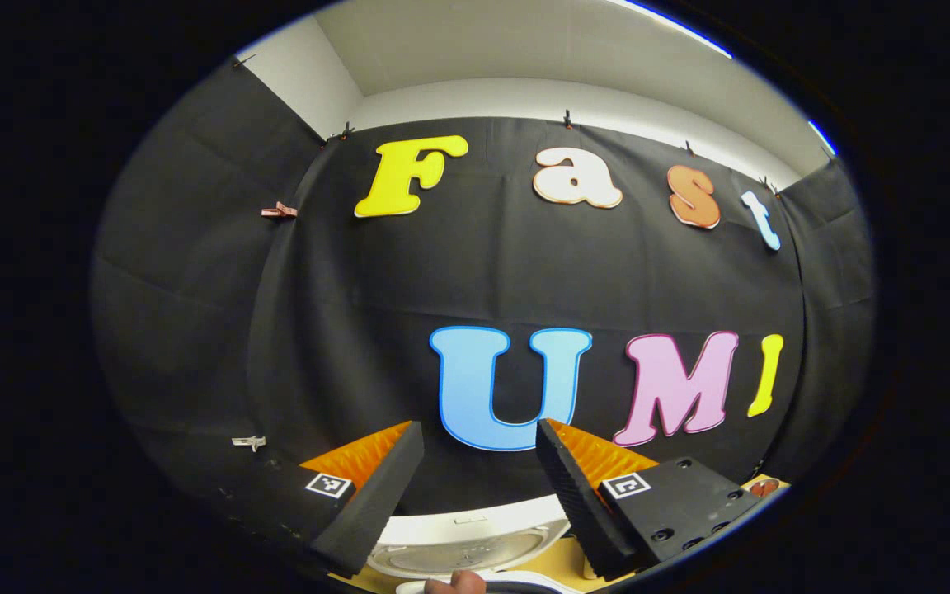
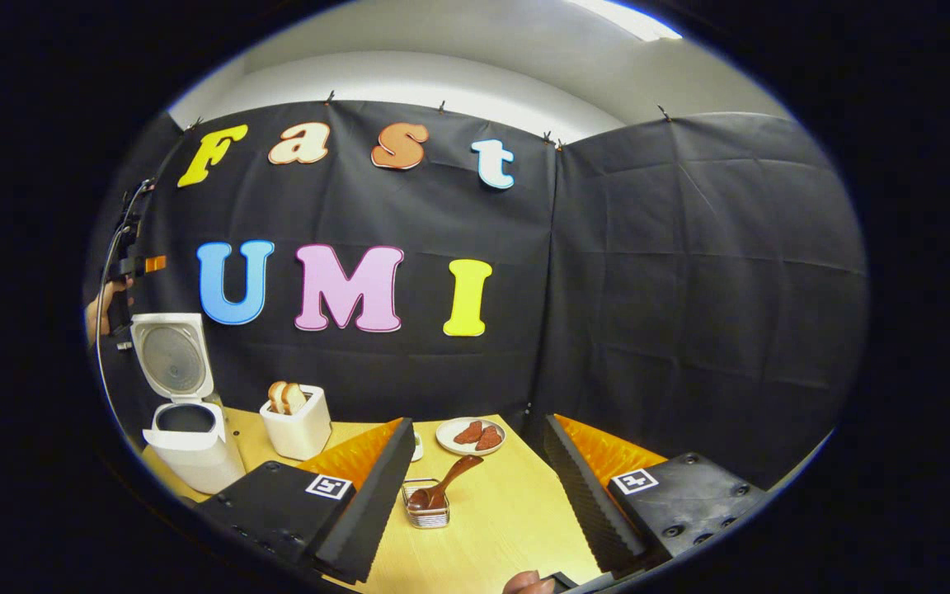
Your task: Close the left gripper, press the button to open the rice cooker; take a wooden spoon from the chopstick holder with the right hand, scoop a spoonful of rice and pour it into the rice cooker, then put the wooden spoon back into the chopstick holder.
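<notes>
- The left gripper [image 1: 475,495] has its jaws spread wide with nothing between them; it points at the booth wall, and the raised white lid of the rice cooker [image 1: 467,544] shows low between its fingers.
- In the right gripper view the rice cooker [image 2: 186,412] stands at the table's left end with its lid already swung up and the dark inner pot exposed.
- The right gripper [image 2: 479,495] is also wide apart and holds nothing (it hangs above the near part of the table [image 2: 508,511]).
- The wooden spoon [image 2: 442,487] leans in the wire chopstick holder [image 2: 427,510], which sits on the table just ahead of the right gripper's left finger.
- A white toaster [image 2: 298,425] with two slices of bread stands just right of the cooker.
- A small plate [image 2: 472,436] with reddish pieces lies farther back, near the wall.
- At the far left edge of the right gripper view, a hand [image 2: 100,313] holds the other gripper above the cooker.
</notes>
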A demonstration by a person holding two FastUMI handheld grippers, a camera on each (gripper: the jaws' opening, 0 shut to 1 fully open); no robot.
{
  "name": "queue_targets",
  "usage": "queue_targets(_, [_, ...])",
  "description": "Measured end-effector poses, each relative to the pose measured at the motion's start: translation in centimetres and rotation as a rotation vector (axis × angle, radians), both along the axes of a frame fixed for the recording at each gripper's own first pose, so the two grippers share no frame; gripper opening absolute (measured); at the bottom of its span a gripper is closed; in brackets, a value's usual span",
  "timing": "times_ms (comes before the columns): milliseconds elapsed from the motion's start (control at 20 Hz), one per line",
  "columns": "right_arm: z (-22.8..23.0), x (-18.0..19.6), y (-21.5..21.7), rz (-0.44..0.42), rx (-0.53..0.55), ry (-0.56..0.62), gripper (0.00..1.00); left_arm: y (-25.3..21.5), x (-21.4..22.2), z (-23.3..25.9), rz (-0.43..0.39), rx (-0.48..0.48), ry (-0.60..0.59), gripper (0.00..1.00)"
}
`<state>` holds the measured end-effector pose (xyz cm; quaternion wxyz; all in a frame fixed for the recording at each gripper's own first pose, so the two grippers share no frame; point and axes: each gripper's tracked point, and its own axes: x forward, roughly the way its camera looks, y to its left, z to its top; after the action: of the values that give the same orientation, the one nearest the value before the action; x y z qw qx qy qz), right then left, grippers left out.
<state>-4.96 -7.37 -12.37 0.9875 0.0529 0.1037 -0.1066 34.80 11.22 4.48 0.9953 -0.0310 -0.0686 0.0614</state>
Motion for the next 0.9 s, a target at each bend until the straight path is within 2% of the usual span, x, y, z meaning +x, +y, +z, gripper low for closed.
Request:
queue_targets(200, [1.4,-0.6,-0.6,-0.045,0.031,-0.010,0.98,0.8,3.9,-4.2,0.045,-0.001,0.097,0.94])
queue_targets(400, [1.6,-1.6,-1.8,-0.084,0.025,-0.013,0.98,1.1,5.3,-8.7,0.079,-0.053,0.218,0.95])
queue_targets(500, [1.4,-2.0,-2.0,-0.082,0.036,-0.004,0.98,1.1,5.0,-10.9,0.096,-0.074,0.288,0.95])
queue_targets(600, [1.1,-2.1,-2.4,-0.073,0.021,0.002,0.96,0.5,4.2,-11.0,0.114,-0.027,0.286,0.99])
queue_targets(650, [1.2,-2.1,-2.6,-0.067,0.012,0.005,0.98,0.2,3.7,-11.4,0.128,-0.002,0.301,0.97])
queue_targets(900, [2.6,-1.9,-4.2,-0.061,-0.006,-0.022,0.96,-1.4,0.4,-12.0,0.151,-0.015,0.304,0.98])
